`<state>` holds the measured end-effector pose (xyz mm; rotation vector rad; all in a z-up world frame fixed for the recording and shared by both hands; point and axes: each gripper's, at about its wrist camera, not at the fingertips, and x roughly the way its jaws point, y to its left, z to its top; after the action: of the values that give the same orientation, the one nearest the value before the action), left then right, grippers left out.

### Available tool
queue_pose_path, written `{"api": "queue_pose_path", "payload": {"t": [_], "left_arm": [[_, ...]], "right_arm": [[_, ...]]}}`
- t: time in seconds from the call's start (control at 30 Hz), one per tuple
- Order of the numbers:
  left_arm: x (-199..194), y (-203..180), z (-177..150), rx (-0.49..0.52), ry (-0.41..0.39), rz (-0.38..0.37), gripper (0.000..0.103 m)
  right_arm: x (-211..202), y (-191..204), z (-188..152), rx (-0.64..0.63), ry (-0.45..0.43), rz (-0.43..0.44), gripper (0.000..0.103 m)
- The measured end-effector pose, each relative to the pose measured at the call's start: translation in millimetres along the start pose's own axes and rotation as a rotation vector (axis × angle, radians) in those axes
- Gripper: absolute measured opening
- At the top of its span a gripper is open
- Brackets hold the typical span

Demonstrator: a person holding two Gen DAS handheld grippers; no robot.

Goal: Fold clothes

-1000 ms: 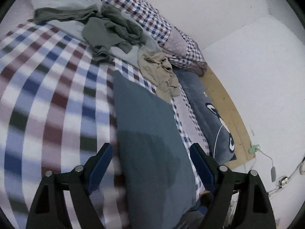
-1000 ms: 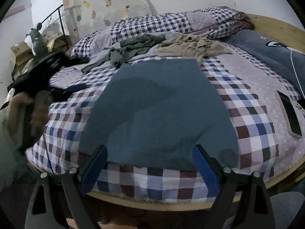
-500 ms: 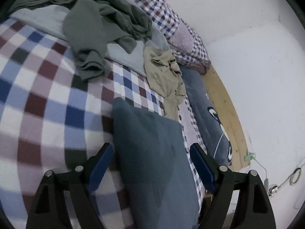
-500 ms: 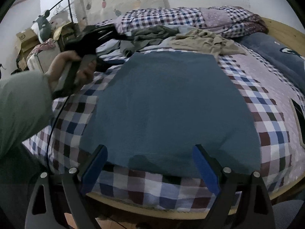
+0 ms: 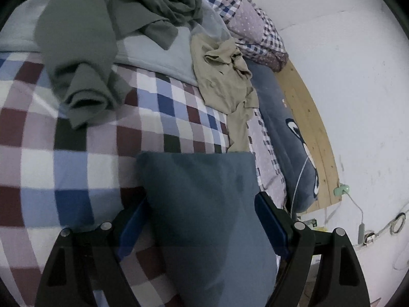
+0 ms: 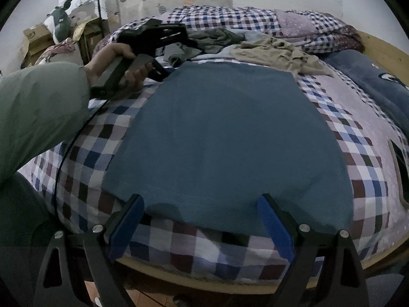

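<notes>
A teal-blue garment (image 6: 225, 138) lies flat and smooth on the checked bedspread (image 6: 358, 168). My right gripper (image 6: 202, 217) is open at the garment's near hem, above the bed's front edge. My left gripper (image 5: 202, 217) is open over the garment's far left corner (image 5: 204, 204); in the right wrist view it (image 6: 163, 73) is held by a hand with a grey-green sleeve. A pile of unfolded clothes lies behind: a dark green garment (image 5: 107, 25), a beige one (image 5: 225, 81) and a pale blue one (image 5: 158, 53).
A dark blue pillow (image 5: 288, 138) with a cartoon print lies along the wooden bed frame (image 5: 309, 128) by the white wall. A checked duvet (image 6: 230, 18) is bunched at the head. A phone-like dark item (image 6: 401, 163) rests at the right. Boxes and a plush toy (image 6: 58, 23) stand left.
My left gripper has moved forward along the bed to the garment's far left corner. My right gripper has come closer to the near hem. Both stay open.
</notes>
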<state>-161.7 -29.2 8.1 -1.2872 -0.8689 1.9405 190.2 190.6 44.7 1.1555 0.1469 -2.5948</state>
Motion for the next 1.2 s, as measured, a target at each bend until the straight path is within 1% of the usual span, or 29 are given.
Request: {"api": "queue_pose_path", "payload": {"t": [0.1, 0.17, 0.33, 0.43, 0.5, 0.53, 0.57, 0.6, 0.63, 0.7, 0.73, 0.8, 0.87, 0.97, 1.1, 1.2], "left_arm": [[3, 4, 5, -0.008, 0.001, -0.036, 0.086], [6, 3, 7, -0.002, 0.002, -0.043, 0.086], [13, -7, 5, 0.033, 0.013, -0.027, 0.085], [12, -12, 0, 0.026, 0.029, -0.034, 0.084], [11, -14, 0, 0.005, 0.039, -0.061, 0.071], [9, -15, 0, -0.002, 0.033, -0.067, 0.068], [8, -15, 0, -0.008, 0.028, -0.073, 0.060], [8, -15, 1, -0.011, 0.028, -0.071, 0.052], [8, -12, 0, -0.022, 0.029, -0.071, 0.048], [9, -8, 0, -0.039, 0.031, -0.070, 0.029], [10, -6, 0, -0.044, 0.031, -0.062, 0.026], [9, -6, 0, -0.039, 0.026, -0.063, 0.025], [5, -12, 0, -0.027, 0.013, -0.069, 0.020], [-3, -36, -1, 0.038, 0.000, -0.085, 0.019], [-15, -76, -3, 0.122, -0.005, -0.096, 0.018], [-24, -101, -6, 0.169, -0.004, -0.092, 0.017]], "right_arm": [[2, 8, 0, -0.027, 0.003, -0.002, 0.093], [3, 11, 1, -0.033, 0.004, -0.003, 0.093], [2, 17, 2, -0.050, 0.001, -0.014, 0.093], [1, 21, 3, -0.060, -0.008, -0.017, 0.093], [1, 24, 4, -0.071, -0.011, -0.019, 0.093], [1, 26, 4, -0.076, -0.013, -0.021, 0.093], [1, 28, 4, -0.085, -0.013, -0.023, 0.093], [1, 30, 4, -0.093, -0.013, -0.025, 0.093], [1, 31, 4, -0.100, -0.014, -0.027, 0.093], [1, 34, 5, -0.114, -0.017, -0.039, 0.093], [1, 35, 6, -0.117, -0.019, -0.043, 0.093], [1, 37, 8, -0.120, -0.025, -0.066, 0.093], [3, 39, 13, -0.116, -0.037, -0.102, 0.093], [6, 43, 22, -0.104, -0.060, -0.165, 0.093], [17, 65, 39, -0.113, -0.123, -0.231, 0.093], [32, 86, 48, -0.138, -0.142, -0.301, 0.093]]}}
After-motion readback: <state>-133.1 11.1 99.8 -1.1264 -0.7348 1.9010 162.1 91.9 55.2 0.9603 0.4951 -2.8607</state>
